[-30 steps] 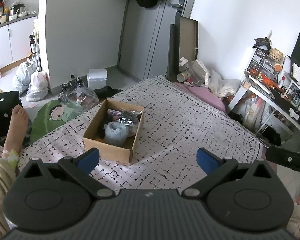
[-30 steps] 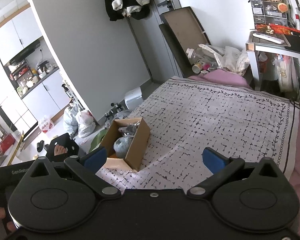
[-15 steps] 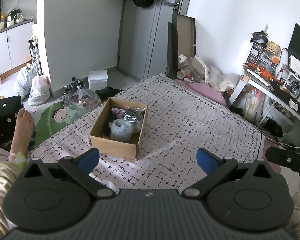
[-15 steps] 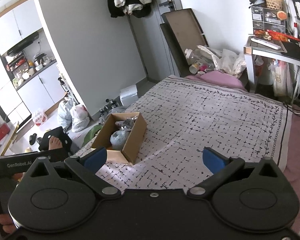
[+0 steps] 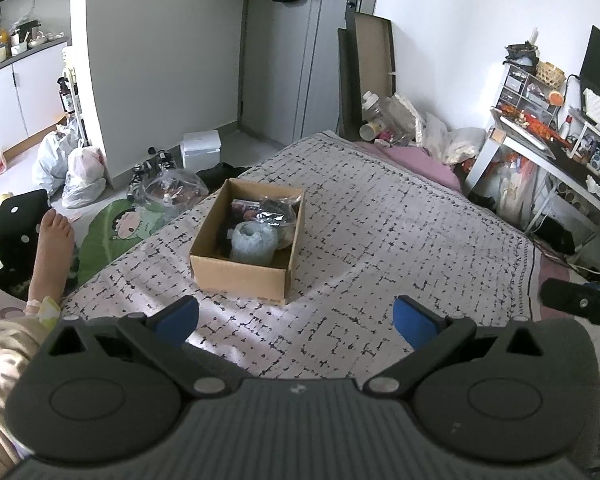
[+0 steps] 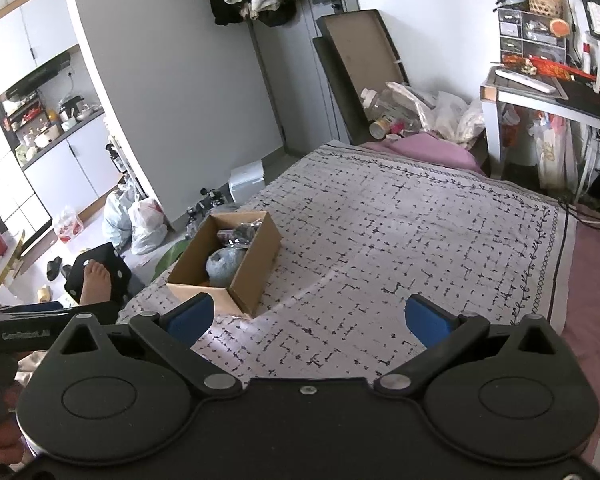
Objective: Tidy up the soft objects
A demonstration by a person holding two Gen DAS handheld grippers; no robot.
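Both pairs of blue fingers are standing spread wide and gripping nothing. Left gripper [image 5: 296, 316] is hovering over the near part of the patterned sheet [image 5: 400, 240], its fingers [image 5: 178, 317] well apart, with the box [image 5: 246, 276] lying ahead of them and a little toward the left finger. Right gripper [image 6: 307, 317] is hanging over the same sheet [image 6: 400, 240], its fingers [image 6: 426, 318] equally released; from here the box [image 6: 256, 276] is sitting ahead and just beyond the left finger.

Inside the box, a pale blue-grey soft bundle [image 5: 253, 242] is resting against the near wall, and a crinkled clear bag [image 5: 278, 210] with dark contents is lying behind it toward the far wall. In the right view the bundle [image 6: 224, 266] is showing in the middle of the box, with the bag [image 6: 240, 236] beyond it. What else is lying in the box is too dark to tell.

Off to the left of the fingers, past the sheet's edge, a bare foot [image 5: 52, 248] is resting on a dotted black cushion [image 5: 16, 224]. Far ahead and right of the fingers, a cluttered desk [image 5: 552, 152] is standing against the wall.
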